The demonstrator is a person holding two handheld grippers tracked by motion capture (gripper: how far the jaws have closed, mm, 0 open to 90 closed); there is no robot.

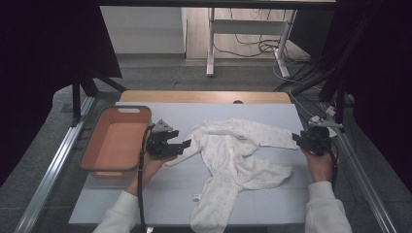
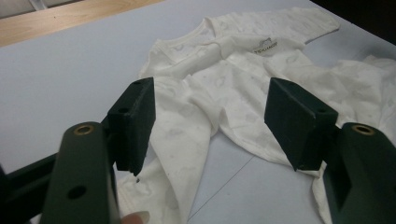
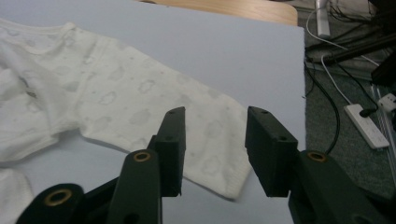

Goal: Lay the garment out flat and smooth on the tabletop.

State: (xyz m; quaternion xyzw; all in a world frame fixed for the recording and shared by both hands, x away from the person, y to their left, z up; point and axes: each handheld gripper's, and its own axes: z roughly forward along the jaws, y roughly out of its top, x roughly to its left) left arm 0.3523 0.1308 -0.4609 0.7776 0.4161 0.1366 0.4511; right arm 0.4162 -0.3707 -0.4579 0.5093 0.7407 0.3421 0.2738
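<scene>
A pale blue table point(image 1: 121, 204) carries a crumpled white baby suit point(image 1: 233, 155) beside an orange basin point(image 1: 114, 141). The left gripper point(image 2: 210, 121) gapes wide over one sleeve, empty. The right gripper point(image 3: 215, 149) straddles the other cuff, jaws parted.

Romper point(image 1: 233, 150) spread mid-table point(image 1: 121, 204), tub point(image 1: 114, 140) at its left, left gripper point(image 1: 184, 145) between tub and romper, right gripper point(image 1: 295, 140) at the right sleeve end.
</scene>
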